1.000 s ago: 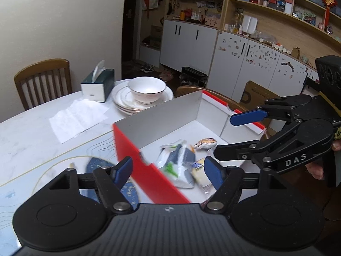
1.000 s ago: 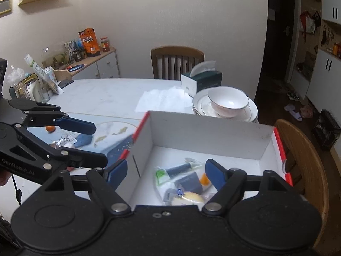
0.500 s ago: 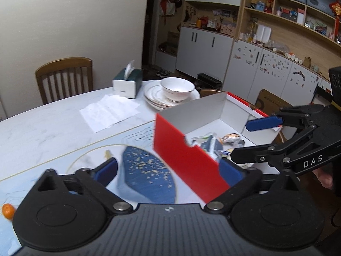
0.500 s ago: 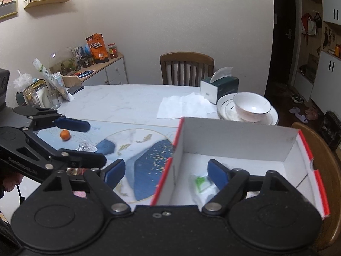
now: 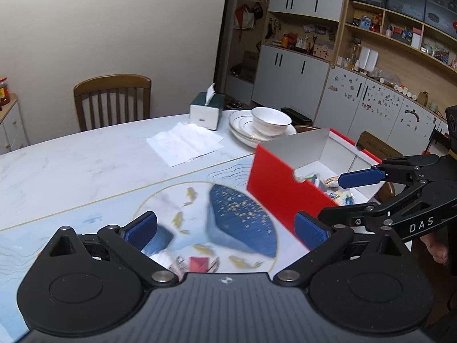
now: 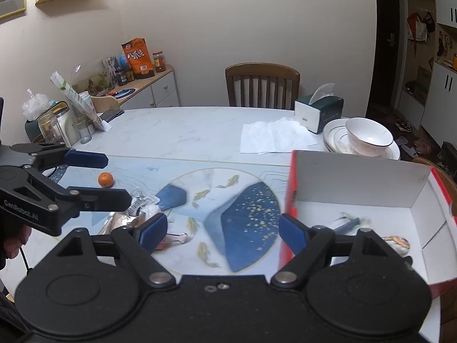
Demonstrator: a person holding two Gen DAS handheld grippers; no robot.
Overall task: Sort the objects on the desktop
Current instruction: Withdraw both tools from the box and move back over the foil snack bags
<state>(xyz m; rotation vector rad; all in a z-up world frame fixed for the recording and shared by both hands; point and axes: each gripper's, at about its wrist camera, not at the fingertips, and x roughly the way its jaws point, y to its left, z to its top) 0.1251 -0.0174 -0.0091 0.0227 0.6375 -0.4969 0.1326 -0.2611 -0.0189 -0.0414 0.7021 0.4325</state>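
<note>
The red box (image 5: 274, 185) with white inner walls (image 6: 357, 177) stands on the right of the mat. Several snack packets (image 5: 340, 193) lie inside it, among them a long blue one (image 6: 347, 223) and a round one (image 6: 395, 243). On the mat's left lie a small orange (image 6: 105, 179), crumpled foil packets (image 6: 140, 200) and a red packet (image 5: 198, 263). My left gripper (image 5: 225, 228) hangs open and empty above the mat, left of the box. My right gripper (image 6: 221, 230) is also open and empty, its right finger at the box's red wall.
A tissue box (image 6: 320, 111), stacked plates with a bowl (image 6: 368, 137) and a spread paper napkin (image 6: 274, 138) sit at the far side. Jars and a bag (image 6: 57, 125) crowd the left edge. A wooden chair (image 6: 262, 85) stands behind the table.
Both grippers have swung left, away from over the box to above the mat. The left jaws have opened much wider. The orange and foil packets have come into view.
</note>
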